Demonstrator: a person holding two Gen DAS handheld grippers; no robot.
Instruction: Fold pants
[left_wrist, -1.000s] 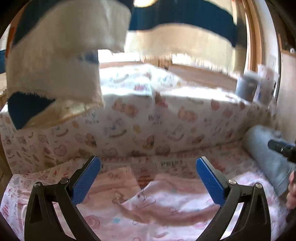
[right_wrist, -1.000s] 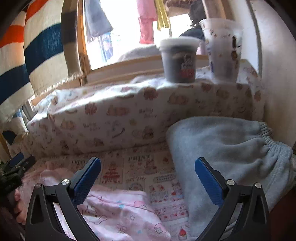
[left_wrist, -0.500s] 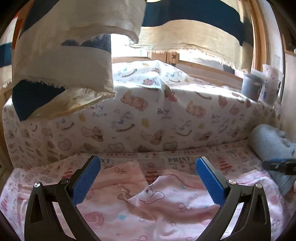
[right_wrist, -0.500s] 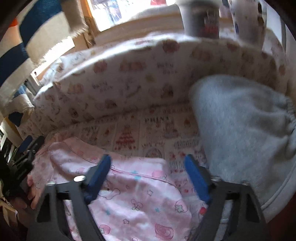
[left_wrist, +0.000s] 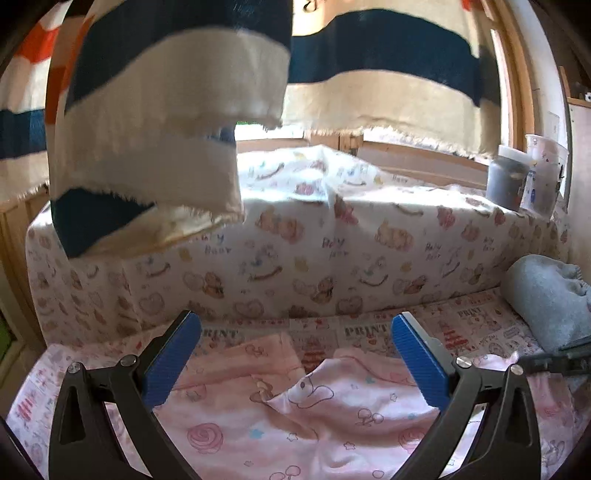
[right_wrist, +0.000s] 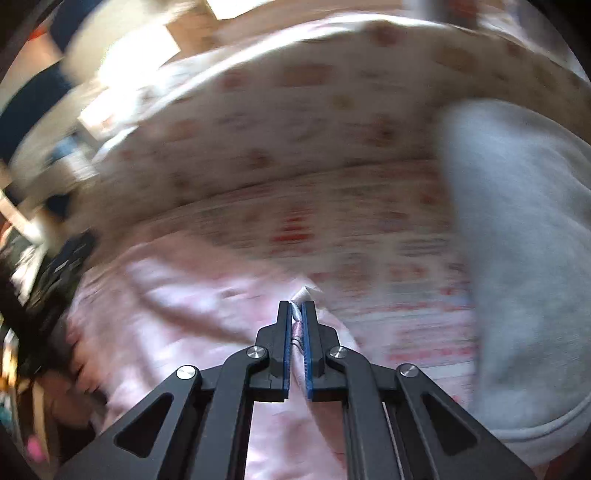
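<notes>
My right gripper (right_wrist: 297, 308) is clamped on a corner of the pink pants (right_wrist: 192, 306), its jaws having just closed on the fabric. My left gripper (left_wrist: 295, 339) stands wide apart above the pants (left_wrist: 295, 417), holding nothing. A grey garment (left_wrist: 550, 302) lies at three o'clock.

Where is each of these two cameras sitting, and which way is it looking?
Left wrist: rides on the left claw, looking forward over the pink pants to the bear-print cushion; its open blue fingers show.
Right wrist: rides on the right claw, tilted down; shut on a pinch of the pink pants; blurred.
Shared: pink pants, grey garment, and each view catches the other claw at its edge.
</notes>
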